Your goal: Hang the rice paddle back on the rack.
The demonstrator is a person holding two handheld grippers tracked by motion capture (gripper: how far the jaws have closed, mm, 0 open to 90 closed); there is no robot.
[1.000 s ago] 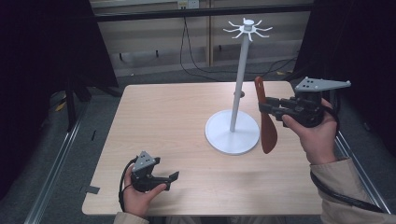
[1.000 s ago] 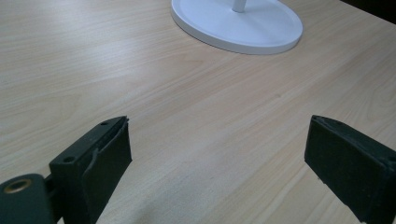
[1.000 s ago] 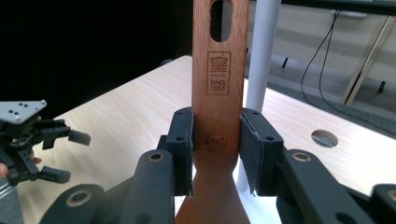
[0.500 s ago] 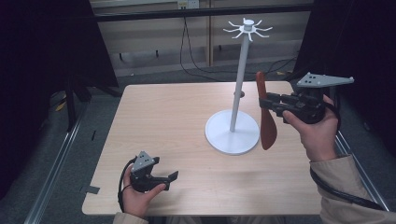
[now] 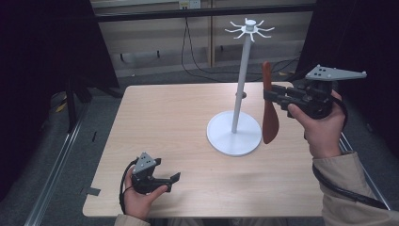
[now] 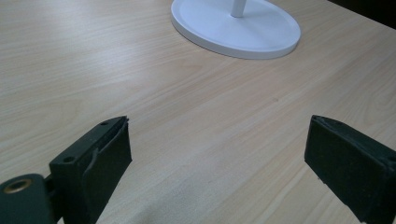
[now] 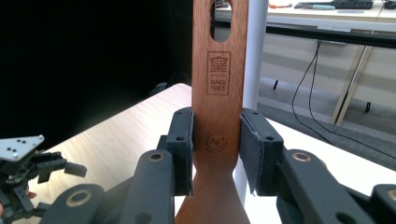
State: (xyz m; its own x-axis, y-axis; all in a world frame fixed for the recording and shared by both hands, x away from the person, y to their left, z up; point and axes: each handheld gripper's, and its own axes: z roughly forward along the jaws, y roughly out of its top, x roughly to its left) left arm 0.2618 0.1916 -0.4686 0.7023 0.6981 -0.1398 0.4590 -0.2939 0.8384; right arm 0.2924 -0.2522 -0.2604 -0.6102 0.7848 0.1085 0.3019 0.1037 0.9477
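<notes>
— Holding the wooden spatula (image 5: 269, 110) upright, the right gripper (image 5: 276, 98) clamps its handle between both jaws, yes?

— Yes. Its long axis stands nearly vertical, blade down, and the hanging hole (image 7: 220, 18) is at the top end. It hangs in the air just beside the white stand (image 5: 236, 99), on the right of the pole.

— And the hooks?

— The hook crown (image 5: 249, 29) is higher and to the left of the hole, so I think the spatula must go up and toward the pole.

— The left gripper (image 5: 170, 181)?

— It rests on the table (image 5: 179, 117) with jaws apart, holding nothing, well away from the stand
</notes>
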